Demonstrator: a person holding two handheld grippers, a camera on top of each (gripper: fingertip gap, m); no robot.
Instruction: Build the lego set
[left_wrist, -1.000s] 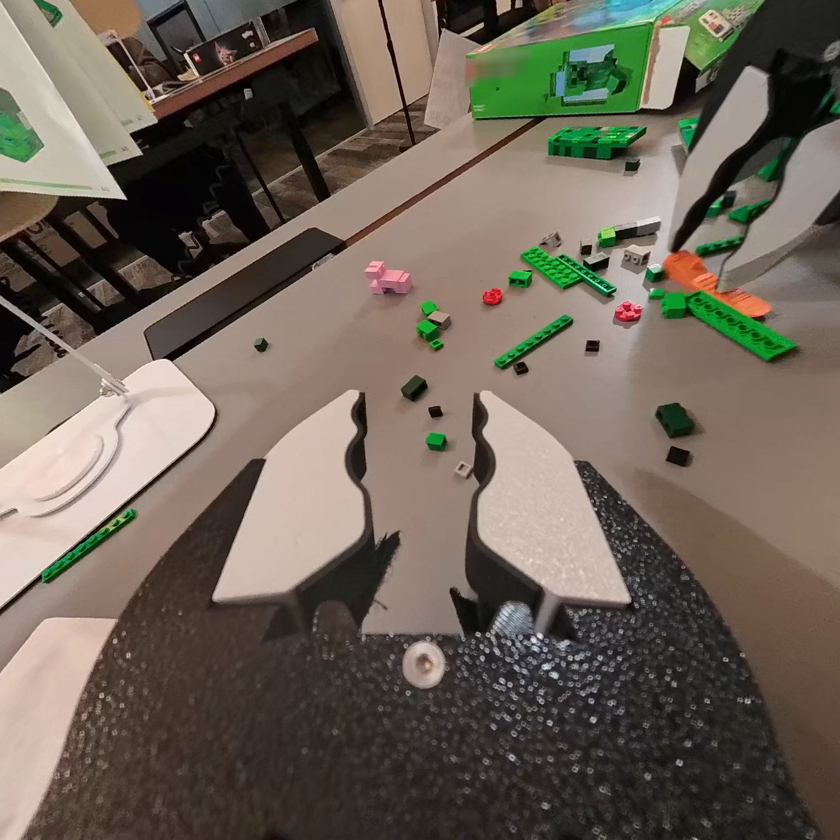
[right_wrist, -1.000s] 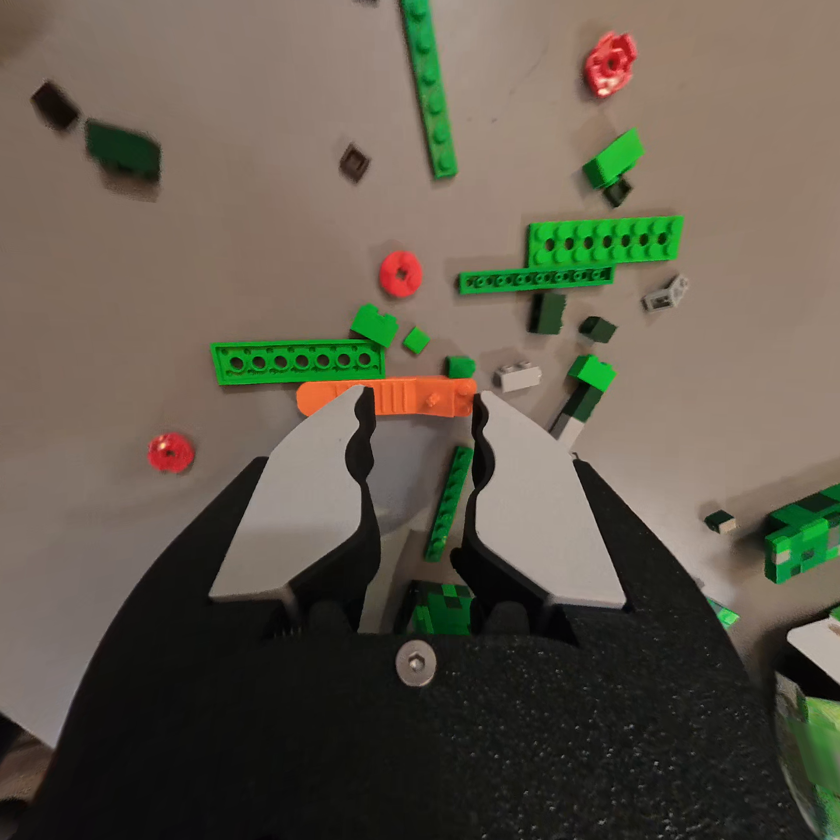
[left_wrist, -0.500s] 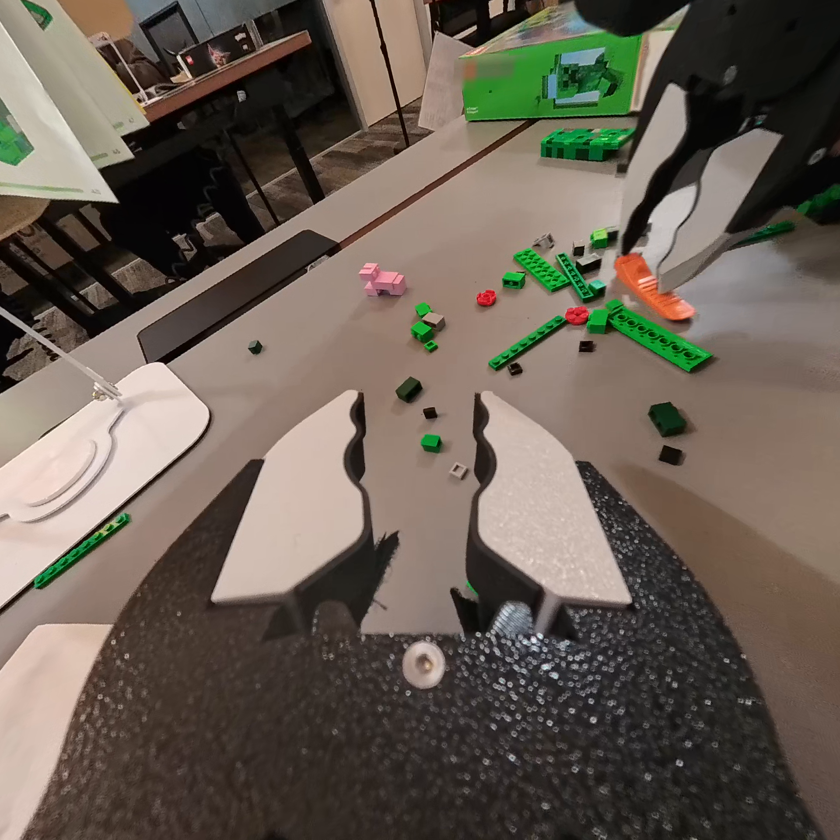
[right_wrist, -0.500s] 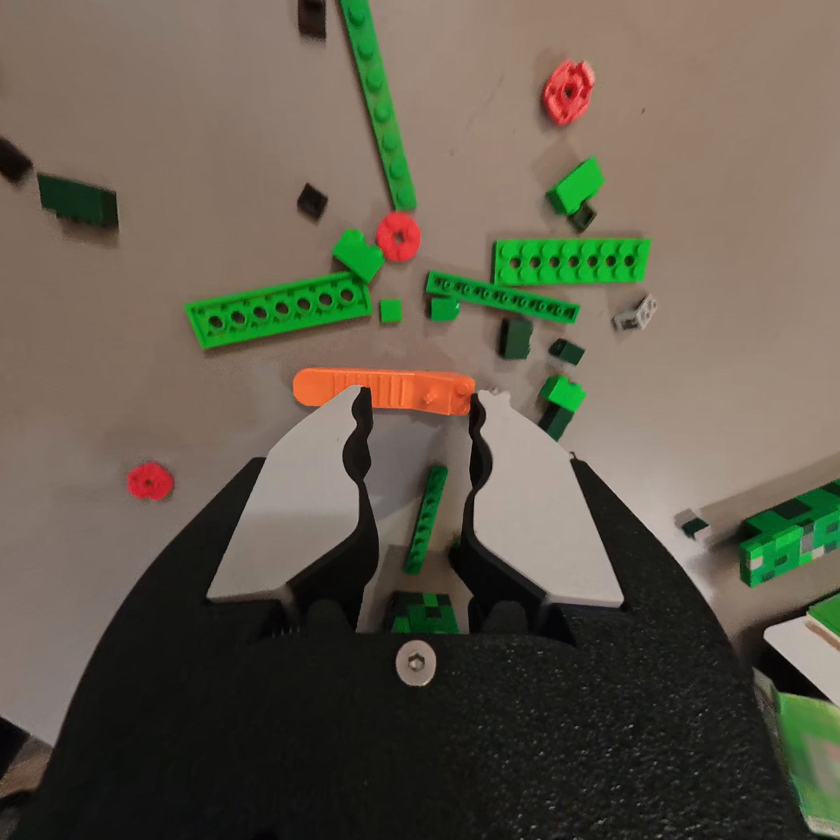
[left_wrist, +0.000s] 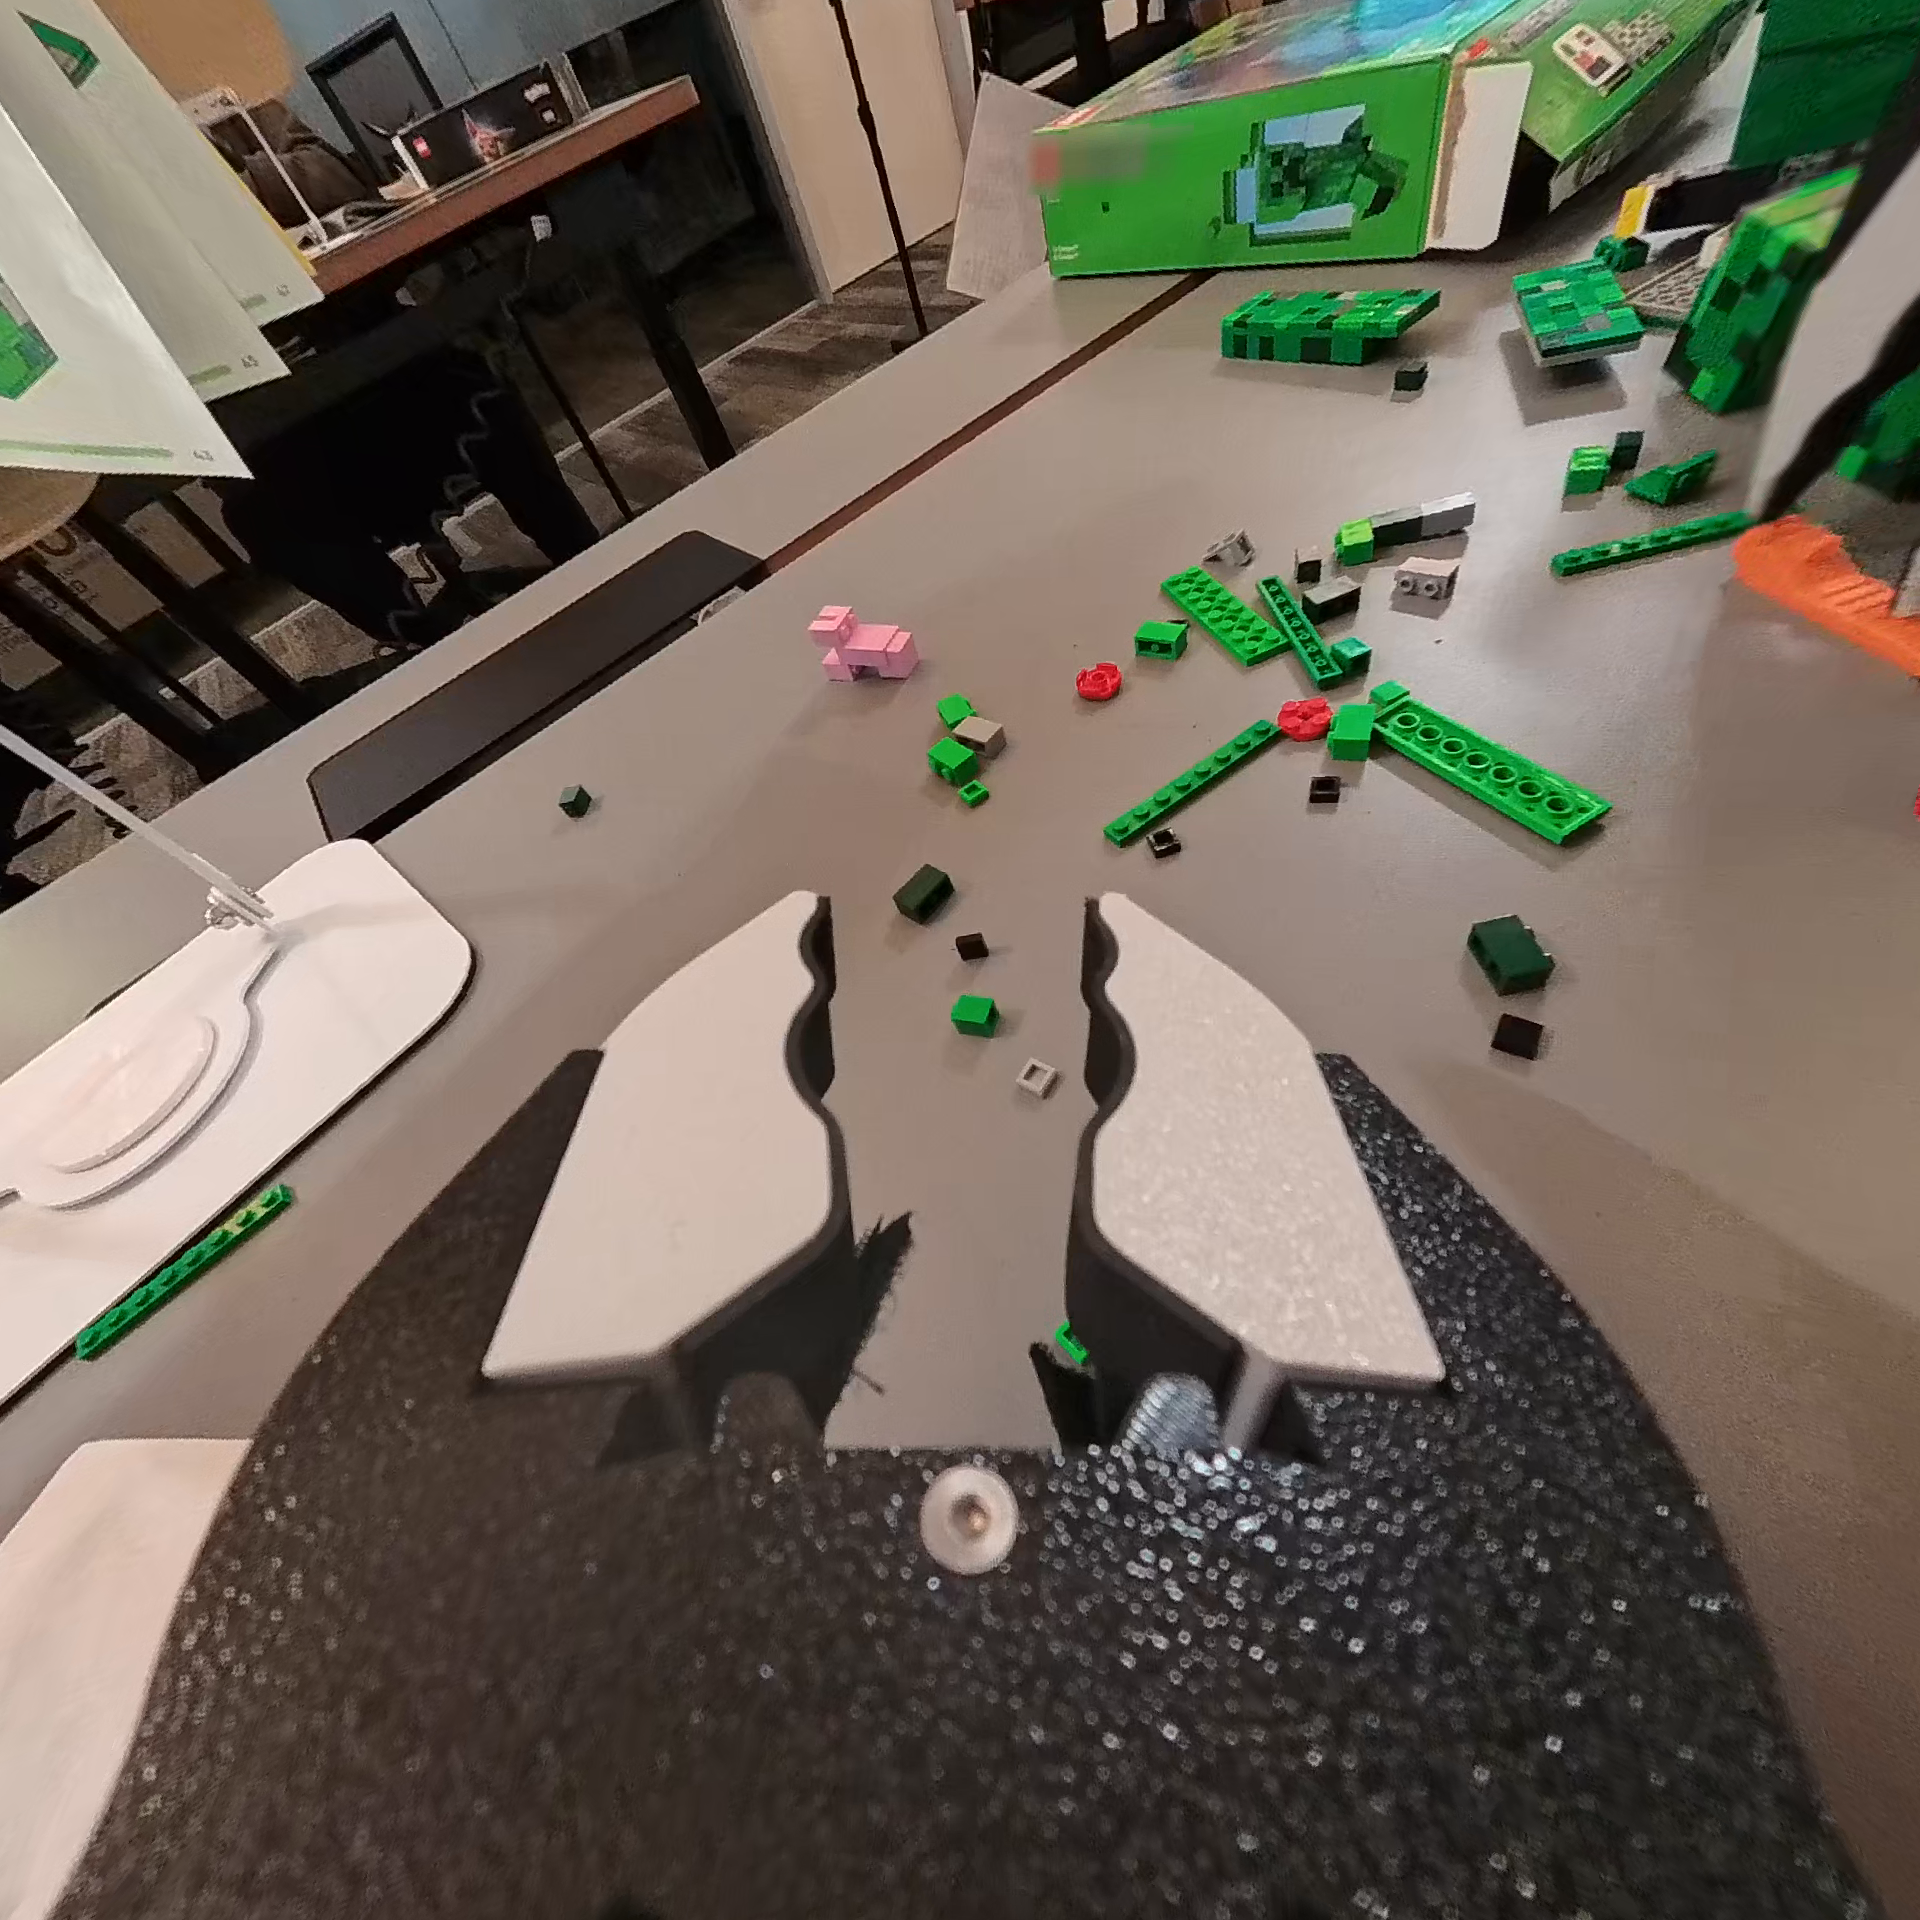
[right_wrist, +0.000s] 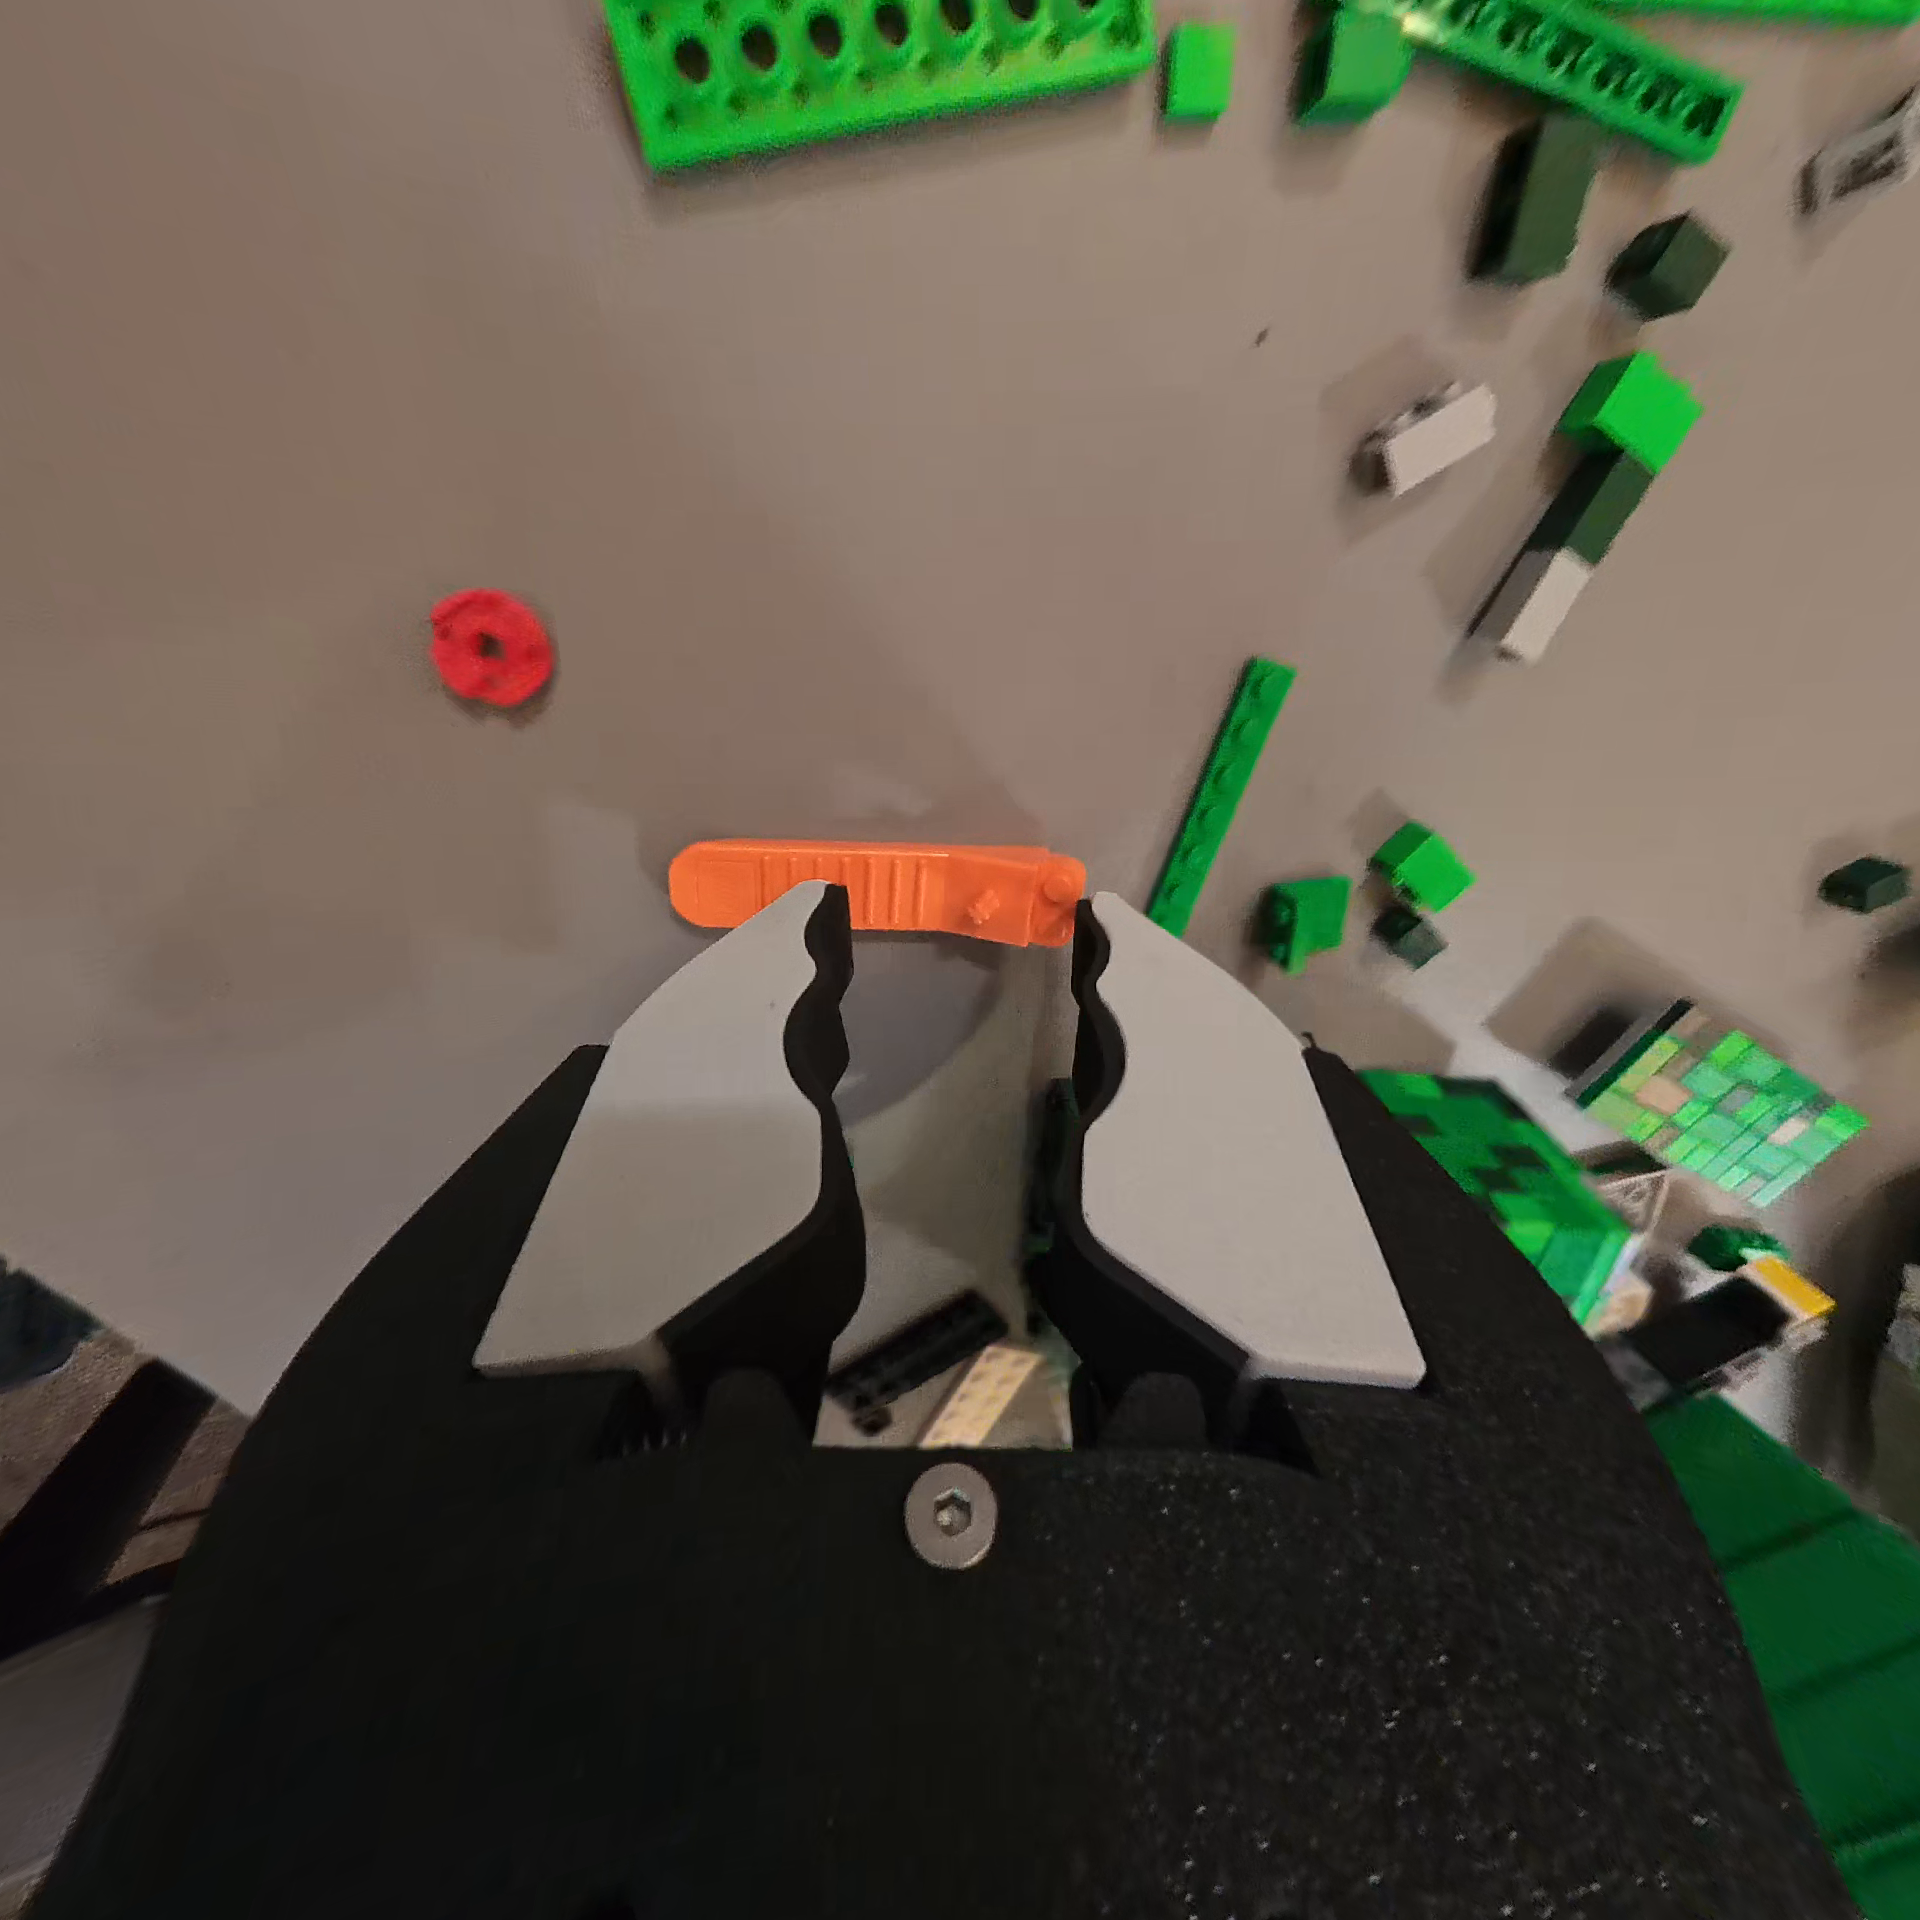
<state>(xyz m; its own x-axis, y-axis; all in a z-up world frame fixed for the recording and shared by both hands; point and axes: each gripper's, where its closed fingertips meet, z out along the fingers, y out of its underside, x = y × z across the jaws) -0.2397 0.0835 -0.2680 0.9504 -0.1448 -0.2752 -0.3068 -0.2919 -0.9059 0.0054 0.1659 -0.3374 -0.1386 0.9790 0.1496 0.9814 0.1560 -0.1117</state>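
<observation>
Orange separator tool (right_wrist: 878, 891), red round piece (right_wrist: 490, 647), pink pig (left_wrist: 862, 646), grey table (left_wrist: 1558, 1143)

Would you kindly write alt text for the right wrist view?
The right gripper, jaws open and empty, points down at a grey table, its tips against an orange brick separator lying crosswise. A red round piece lies to the left, with loose green plates and bricks above and right.

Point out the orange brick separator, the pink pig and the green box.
orange brick separator (right_wrist: 883, 888): right wrist view, on its ribbed middle.
pink pig (left_wrist: 868, 646): left wrist view, on its body.
green box (left_wrist: 1247, 192): left wrist view, on its front face.
</observation>
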